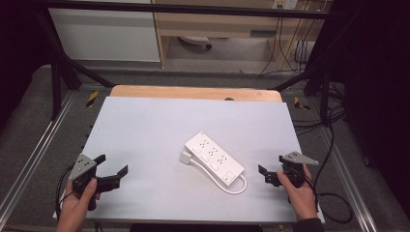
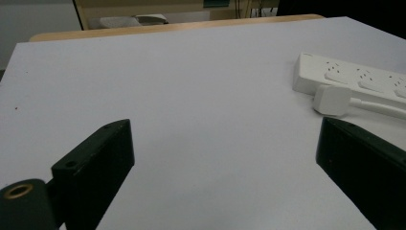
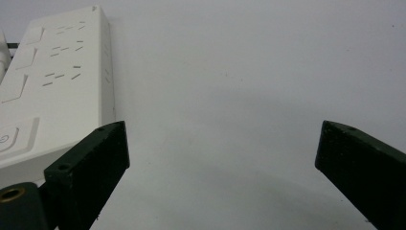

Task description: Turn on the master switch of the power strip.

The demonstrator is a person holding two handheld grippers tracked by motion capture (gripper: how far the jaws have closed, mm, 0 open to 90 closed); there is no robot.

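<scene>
I see the white power strip (image 1: 214,158) lying diagonally at the middle of the grey table (image 1: 145,130), its plug (image 1: 185,157) resting loose just beside its left edge, the cable looping round the near end; my left gripper (image 1: 112,170) hovers at the near left, jaws spread wide and empty; my right gripper (image 1: 263,175) sits near right, just as wide, holding nothing; I judge the work barely started, since nothing is gripped yet and the plug still waits for a socket.

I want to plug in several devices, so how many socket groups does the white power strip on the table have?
3, in a row along the power strip: one near its far end, one in the middle, one toward the switch end where the cord leaves. None seems hidden.
</scene>
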